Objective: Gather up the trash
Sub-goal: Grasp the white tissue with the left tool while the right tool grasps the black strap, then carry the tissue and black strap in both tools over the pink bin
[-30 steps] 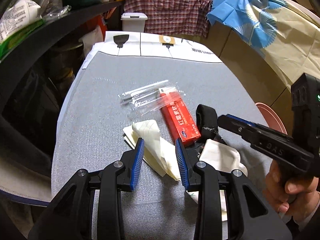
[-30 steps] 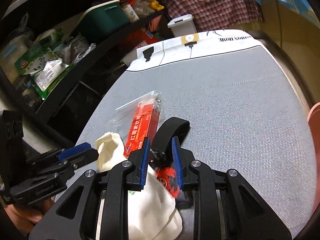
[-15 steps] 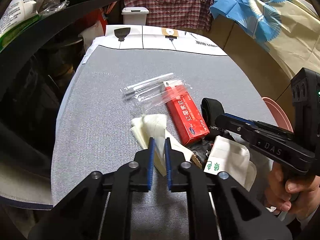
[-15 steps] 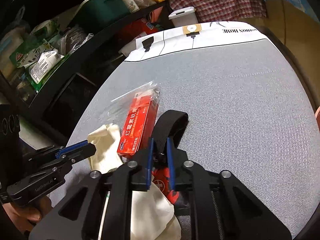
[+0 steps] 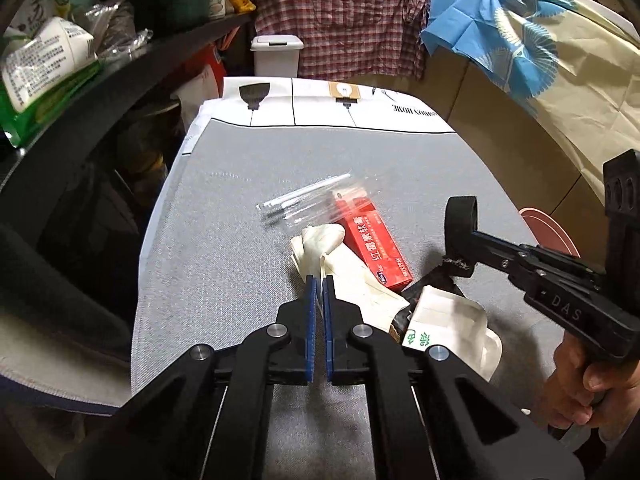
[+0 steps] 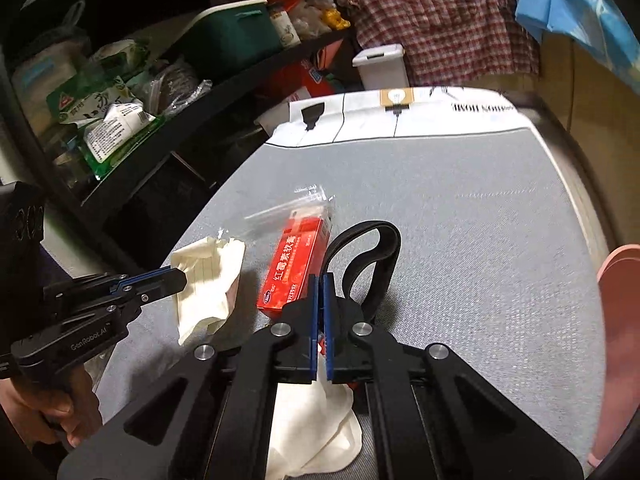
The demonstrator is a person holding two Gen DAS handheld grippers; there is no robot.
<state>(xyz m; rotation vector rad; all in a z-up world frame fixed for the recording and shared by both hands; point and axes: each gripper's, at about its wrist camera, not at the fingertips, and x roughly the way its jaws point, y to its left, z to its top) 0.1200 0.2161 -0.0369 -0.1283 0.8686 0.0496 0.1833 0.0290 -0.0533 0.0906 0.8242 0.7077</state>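
Trash lies on a grey table mat. My left gripper has its jaws closing tight on a cream folded paper, which bunches up at the blue pads; the same paper hangs from the left gripper in the right wrist view. My right gripper has its jaws closing tight on a black strap loop; in the left wrist view the strap stands up from the right gripper. A red carton, a clear wrapper with white sticks and a white napkin with green print lie between them.
A white lidded bin stands beyond the table's far end. Crowded dark shelves run along the left. A pink round rim shows past the table's right edge. A hand holds the right gripper's handle.
Both grippers went from open to shut. The left one closed on the cream paper and bunched it up; the right one closed on the black strap, which now stands higher.
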